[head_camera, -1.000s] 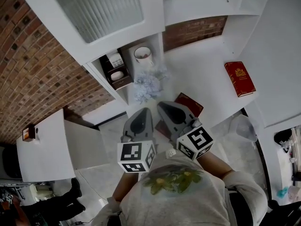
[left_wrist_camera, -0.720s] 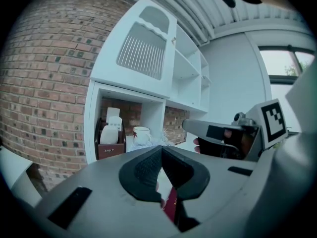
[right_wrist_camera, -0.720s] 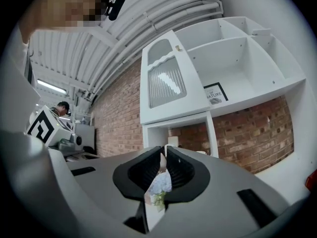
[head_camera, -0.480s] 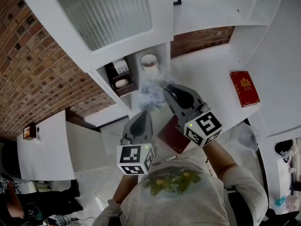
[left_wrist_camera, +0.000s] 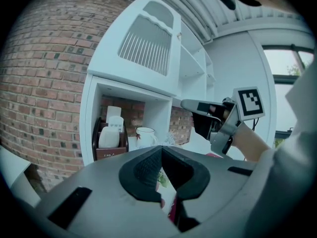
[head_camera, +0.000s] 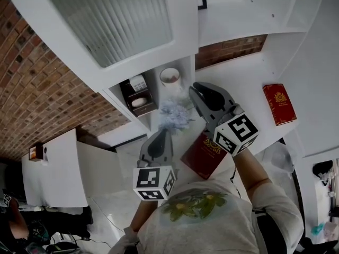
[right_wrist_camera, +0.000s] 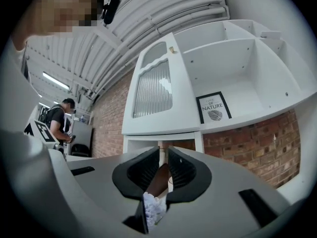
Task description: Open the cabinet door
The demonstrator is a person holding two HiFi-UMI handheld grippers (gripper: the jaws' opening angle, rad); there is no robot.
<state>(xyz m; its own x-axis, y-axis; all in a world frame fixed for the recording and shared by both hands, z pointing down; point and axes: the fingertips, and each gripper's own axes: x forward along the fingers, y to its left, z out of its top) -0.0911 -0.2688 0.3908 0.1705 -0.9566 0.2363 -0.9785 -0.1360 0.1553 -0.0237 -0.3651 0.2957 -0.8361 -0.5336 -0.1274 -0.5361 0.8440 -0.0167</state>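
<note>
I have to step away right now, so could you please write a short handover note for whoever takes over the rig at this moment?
Left gripper: shut, empty, held low near the person's chest.
Right gripper: shut, empty, raised higher and aimed towards the cabinet, touching nothing.
Cabinet door: the ribbed-glass door, up and to the left of the mug, is closed.
Done: nothing on the door yet.
Left: bring a gripper to the door's edge or handle, grip it and swing the door open. I cannot make out a handle for certain in these views.
</note>
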